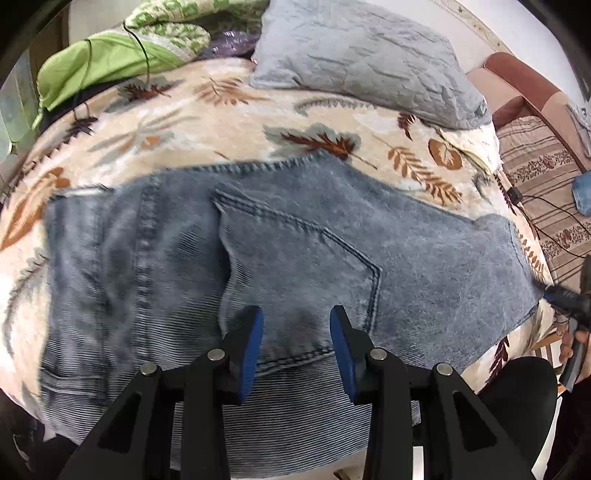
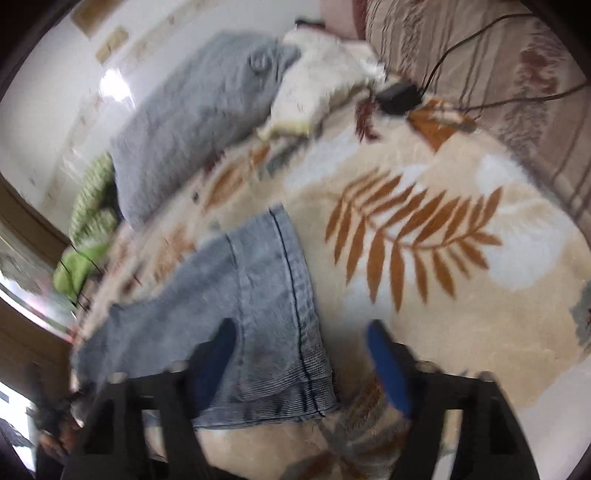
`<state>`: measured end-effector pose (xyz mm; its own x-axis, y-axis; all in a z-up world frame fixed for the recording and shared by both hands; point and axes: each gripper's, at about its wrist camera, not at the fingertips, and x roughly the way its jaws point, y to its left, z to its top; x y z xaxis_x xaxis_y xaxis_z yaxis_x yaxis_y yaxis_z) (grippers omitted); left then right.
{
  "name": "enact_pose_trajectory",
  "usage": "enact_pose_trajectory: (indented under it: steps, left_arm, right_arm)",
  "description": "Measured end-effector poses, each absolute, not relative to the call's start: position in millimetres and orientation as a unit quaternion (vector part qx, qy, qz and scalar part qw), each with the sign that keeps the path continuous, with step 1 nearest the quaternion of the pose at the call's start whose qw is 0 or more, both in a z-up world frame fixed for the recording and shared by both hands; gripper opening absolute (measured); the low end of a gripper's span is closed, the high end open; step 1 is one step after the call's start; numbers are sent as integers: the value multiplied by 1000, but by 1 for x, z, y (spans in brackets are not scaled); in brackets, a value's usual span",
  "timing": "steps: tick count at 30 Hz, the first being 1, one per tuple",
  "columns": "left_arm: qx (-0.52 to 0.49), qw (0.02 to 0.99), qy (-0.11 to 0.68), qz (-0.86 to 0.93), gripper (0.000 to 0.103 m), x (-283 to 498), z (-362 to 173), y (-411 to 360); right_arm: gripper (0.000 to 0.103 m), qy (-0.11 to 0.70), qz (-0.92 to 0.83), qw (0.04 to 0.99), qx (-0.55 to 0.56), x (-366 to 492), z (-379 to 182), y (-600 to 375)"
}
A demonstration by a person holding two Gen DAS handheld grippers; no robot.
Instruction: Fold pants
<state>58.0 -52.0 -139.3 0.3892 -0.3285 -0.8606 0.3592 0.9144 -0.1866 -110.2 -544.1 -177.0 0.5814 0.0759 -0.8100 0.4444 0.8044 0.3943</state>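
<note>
Looking along the left gripper (image 1: 297,326): jaws apart, empty, above folded jeans (image 1: 258,251) on the leaf-print blanket (image 1: 221,118). Right view: right gripper (image 2: 299,345) gapes, blurred, straddling the hem (image 2: 291,295); clamp both layers squarely.

A cream blanket (image 1: 207,122) printed with brown and grey leaves covers the bed; in the right wrist view a large orange-brown fern frond (image 2: 410,236) stands out on it. At the far side lies a crumpled grey pillow (image 1: 369,62), and to its left a bright green cloth (image 1: 99,62) with a green-and-white patterned quilt (image 1: 173,22) bunched behind it. A thin dark cord (image 1: 142,55) runs across the green cloth. To the right lies a brown striped cover (image 1: 543,177), with a small black box (image 2: 400,98) and its cables (image 2: 517,99) at the blanket's edge. A white wall (image 2: 55,92) rises beyond the pillow.
</note>
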Motion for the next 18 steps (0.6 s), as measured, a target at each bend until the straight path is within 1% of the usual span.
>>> enact_pose_trajectory:
  steps: [1,2,3,5,7,9,10,12,15,18]
  left_arm:
    - [15,836,509,-202,38,59,-136,-49]
    - [15,839,506,-197,38,60,-132,-44]
    - [13,843,503,-188,38,61,-128,-36]
    - [14,847,502,-175,42,64,-125,-26]
    - [11,851,501,-154,42,67,-125,-11]
    - [8,854,503,-136,46,68,-127,-2]
    - [7,853,507,-124,49,70,-131,3]
    - [4,847,521,-108,49,74,-142,9]
    - [1,846,523,-105,50,75,-147,14]
    - [9,846,522,-109,50,75,-146,17]
  right_arm:
    - [25,457,-111,837,278,-108,-182,-539]
    - [25,460,-117,844,250,-107,-180,-531]
    - [21,458,-121,851,227,-109,-175,-525]
    - [19,454,-126,856,212,-117,-165,-521]
    - [18,447,-132,863,196,-129,-153,-519]
    - [18,447,-133,866,180,-143,-145,-513]
    - [18,448,-135,866,175,-148,-144,-510]
    - [18,453,-148,864,159,-154,-151,-506]
    - [19,473,-143,849,186,-152,-178,-517]
    - [22,453,-150,847,233,-158,-172,-529]
